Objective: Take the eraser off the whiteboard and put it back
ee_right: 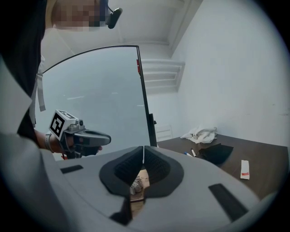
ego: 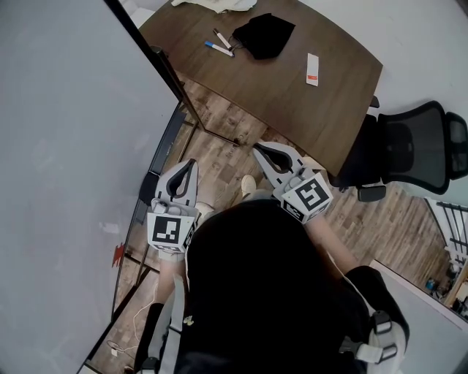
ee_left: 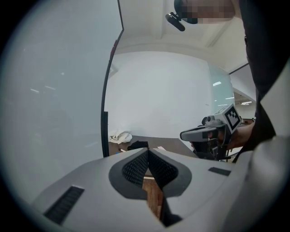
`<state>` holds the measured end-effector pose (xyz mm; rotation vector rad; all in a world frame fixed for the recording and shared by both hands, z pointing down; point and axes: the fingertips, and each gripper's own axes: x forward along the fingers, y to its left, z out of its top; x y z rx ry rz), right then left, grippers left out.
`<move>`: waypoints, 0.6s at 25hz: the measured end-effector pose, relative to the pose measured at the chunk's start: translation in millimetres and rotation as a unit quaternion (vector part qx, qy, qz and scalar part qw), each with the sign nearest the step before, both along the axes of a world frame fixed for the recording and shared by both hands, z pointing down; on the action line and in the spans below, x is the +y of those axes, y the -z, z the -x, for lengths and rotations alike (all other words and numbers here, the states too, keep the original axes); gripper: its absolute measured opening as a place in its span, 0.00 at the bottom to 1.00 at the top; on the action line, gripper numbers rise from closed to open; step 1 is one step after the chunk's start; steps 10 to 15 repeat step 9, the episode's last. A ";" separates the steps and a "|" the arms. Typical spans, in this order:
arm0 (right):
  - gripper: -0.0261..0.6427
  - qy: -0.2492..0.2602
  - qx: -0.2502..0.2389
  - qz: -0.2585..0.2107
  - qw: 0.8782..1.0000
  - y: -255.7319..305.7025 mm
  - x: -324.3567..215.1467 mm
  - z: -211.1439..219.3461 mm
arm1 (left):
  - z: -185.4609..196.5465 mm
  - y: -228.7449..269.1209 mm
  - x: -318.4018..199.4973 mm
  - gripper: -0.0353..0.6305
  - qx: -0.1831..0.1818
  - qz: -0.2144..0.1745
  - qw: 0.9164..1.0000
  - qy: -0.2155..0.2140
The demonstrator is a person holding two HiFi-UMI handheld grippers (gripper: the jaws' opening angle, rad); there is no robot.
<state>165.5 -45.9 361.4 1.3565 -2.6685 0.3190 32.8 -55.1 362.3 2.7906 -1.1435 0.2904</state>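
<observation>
The whiteboard fills the left of the head view, grey-white in a black frame. Low on it sit a small white piece and a red piece; I cannot tell whether either is the eraser. My left gripper hangs beside the board's lower edge, shut with nothing in it. My right gripper is a little to its right, over the wooden floor, also shut and empty. The left gripper view shows my left gripper with pads touching, and the right gripper view shows the same of my right gripper.
A dark wooden table stands ahead, bearing two markers, a black cloth, a white cloth and a small white-and-red pack. A black office chair is at the right. Cables lie on the floor under the board.
</observation>
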 end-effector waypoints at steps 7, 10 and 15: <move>0.07 0.003 -0.004 0.009 1.000 -5.1 -3.3 10.7 | 10.1 -4.5 -1.6 0.06 -0.004 0.005 1.000 0.004; 0.07 0.002 -0.005 0.009 1.000 -6.3 -4.6 14.7 | 14.5 -5.9 -2.1 0.06 -0.004 0.007 1.000 0.005; 0.07 0.002 -0.005 0.009 1.000 -6.3 -4.6 14.7 | 14.5 -5.9 -2.1 0.06 -0.004 0.007 1.000 0.005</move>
